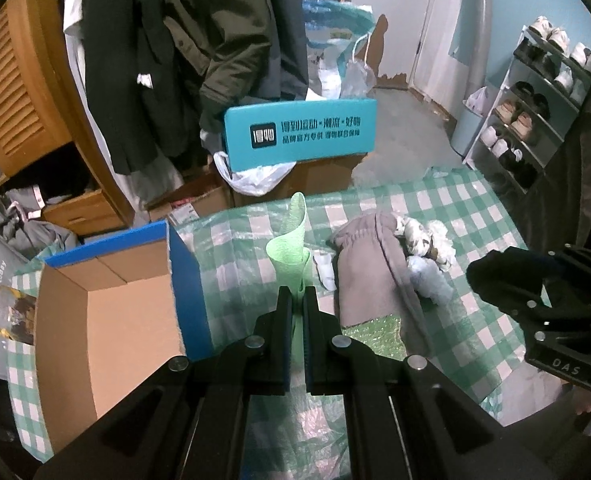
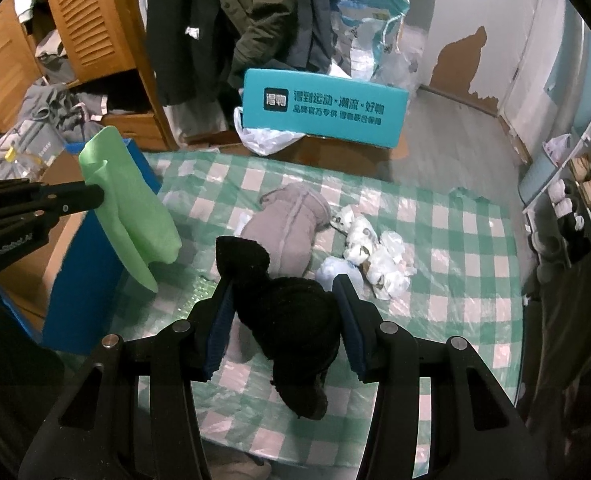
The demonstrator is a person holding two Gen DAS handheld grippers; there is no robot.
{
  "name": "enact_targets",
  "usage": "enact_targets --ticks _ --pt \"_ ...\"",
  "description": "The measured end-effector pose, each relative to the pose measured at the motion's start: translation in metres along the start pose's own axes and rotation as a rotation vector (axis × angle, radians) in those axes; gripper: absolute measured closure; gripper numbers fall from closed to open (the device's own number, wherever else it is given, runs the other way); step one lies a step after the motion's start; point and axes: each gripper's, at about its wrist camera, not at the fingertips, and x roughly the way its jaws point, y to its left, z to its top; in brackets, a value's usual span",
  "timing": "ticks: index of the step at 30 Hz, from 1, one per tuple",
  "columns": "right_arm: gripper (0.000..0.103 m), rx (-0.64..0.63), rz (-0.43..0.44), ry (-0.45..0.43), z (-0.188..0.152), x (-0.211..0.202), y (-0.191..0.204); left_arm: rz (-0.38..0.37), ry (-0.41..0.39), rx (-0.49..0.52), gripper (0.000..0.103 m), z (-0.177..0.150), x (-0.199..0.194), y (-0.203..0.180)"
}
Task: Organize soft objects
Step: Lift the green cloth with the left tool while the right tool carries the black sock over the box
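Observation:
My left gripper [image 1: 297,294] is shut on a thin green cloth [image 1: 289,254], which curls upward past the fingertips; in the right wrist view the same green cloth [image 2: 135,208] hangs from the left gripper [image 2: 99,196] beside the blue box. My right gripper [image 2: 283,288] is shut on a black fuzzy knit item [image 2: 291,320], lifted above the checked sheet. A grey padded mitten [image 2: 289,226] lies on the sheet, with a light blue soft item [image 2: 335,270] and white patterned socks [image 2: 365,246] next to it. The open blue cardboard box [image 1: 107,292] stands at the left.
A green-and-white checked sheet under plastic [image 2: 455,264] covers the surface. A teal shoebox [image 2: 323,108] and plastic bags sit on the floor beyond. Hanging coats [image 1: 167,60], a wooden wardrobe [image 1: 19,84] and a shoe rack [image 1: 535,100] ring the area.

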Motion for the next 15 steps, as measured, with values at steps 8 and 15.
enact_targets --ticks 8,15 --pt "0.054 -0.02 0.017 -0.032 0.015 -0.012 0.016 0.036 -0.058 0.011 0.099 0.005 -0.031 0.006" --pt "0.054 -0.042 0.036 -0.071 0.031 -0.025 0.034 0.046 -0.093 -0.011 0.099 0.007 -0.051 0.021"
